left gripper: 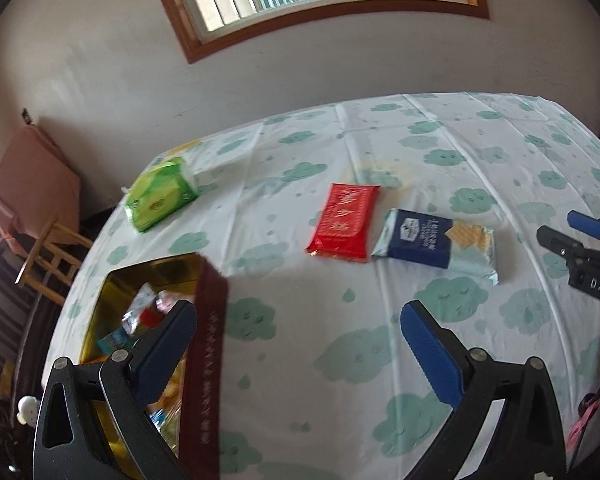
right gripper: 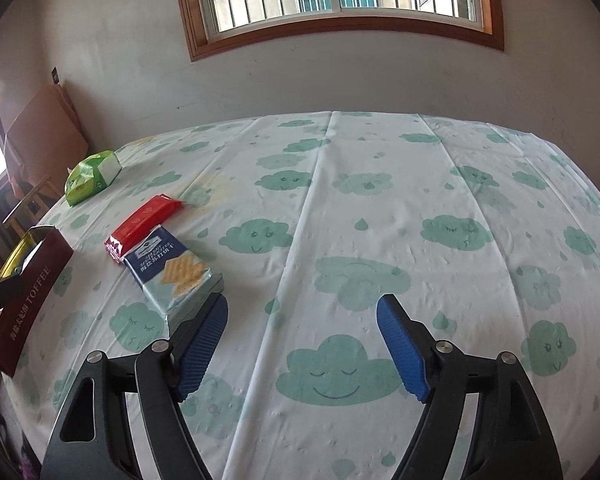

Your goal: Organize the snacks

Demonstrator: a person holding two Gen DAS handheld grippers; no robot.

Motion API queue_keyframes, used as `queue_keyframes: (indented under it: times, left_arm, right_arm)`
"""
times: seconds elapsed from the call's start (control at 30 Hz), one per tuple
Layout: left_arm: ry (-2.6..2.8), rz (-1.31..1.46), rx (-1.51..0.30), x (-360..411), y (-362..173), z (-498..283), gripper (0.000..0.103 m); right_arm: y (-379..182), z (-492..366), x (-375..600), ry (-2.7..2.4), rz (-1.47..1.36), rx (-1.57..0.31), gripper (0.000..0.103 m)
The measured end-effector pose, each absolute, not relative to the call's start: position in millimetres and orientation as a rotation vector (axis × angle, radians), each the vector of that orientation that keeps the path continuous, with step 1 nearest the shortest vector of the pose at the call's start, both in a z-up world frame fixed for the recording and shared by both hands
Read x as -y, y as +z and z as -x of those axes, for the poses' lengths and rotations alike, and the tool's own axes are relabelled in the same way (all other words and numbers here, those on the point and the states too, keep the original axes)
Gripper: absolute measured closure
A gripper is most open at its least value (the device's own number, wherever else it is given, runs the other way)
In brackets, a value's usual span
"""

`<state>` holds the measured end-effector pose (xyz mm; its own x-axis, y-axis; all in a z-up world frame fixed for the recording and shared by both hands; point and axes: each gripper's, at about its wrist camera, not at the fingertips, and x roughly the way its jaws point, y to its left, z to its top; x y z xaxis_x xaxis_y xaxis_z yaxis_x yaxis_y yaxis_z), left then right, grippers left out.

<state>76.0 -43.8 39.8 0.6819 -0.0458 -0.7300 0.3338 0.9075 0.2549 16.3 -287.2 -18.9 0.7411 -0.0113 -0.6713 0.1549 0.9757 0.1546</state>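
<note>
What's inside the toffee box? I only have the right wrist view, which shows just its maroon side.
Observer: The toffee box has a gold interior and already holds several small wrapped snacks.
Operator: And the left gripper?
Observer: The left gripper is open, with one finger in front of the box's opening and the other outside it.
Operator: Is the red pack touching the blue cracker pack?
Observer: From the left wrist, the red pack and the blue cracker pack lie side by side and appear just apart.
</note>
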Motion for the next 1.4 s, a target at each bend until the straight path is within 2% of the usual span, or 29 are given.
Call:
queue_keyframes:
  times: [0.53,0.6,0.7,1.1,1.3,1.33,1.4]
  left_arm:
    - [-0.366,-0.389,-0.945,81,14,-172,0.002]
    - [-0.385,-0.381,-0.978,82,8,-185,0.004]
    - [-0.403,-0.382,-1.026,86,-3,-203,0.011]
    - [-0.455,-0.418,-1.15,93,-34,-251,0.013]
    - [-0.493,-0.329,-1.173,86,-37,-257,0.025]
    - [-0.493,-0.329,-1.163,85,-37,-255,0.03]
    - [-0.498,-0.325,-1.147,86,-33,-251,0.054]
  right_arm:
    - [-22,-15,297,-0.026,-0.29,-0.728,0.025]
    - [-23,-15,297,-0.02,-0.295,-0.727,0.025]
    - [-23,-15,299,-0.014,-0.304,-0.726,0.025]
    - [-24,-16,299,0.003,-0.314,-0.735,0.025]
    - [-26,-18,298,0.005,-0.314,-0.745,0.025]
    - [-26,-18,297,0.005,-0.313,-0.747,0.025]
    - [-27,-18,297,0.003,-0.312,-0.749,0.025]
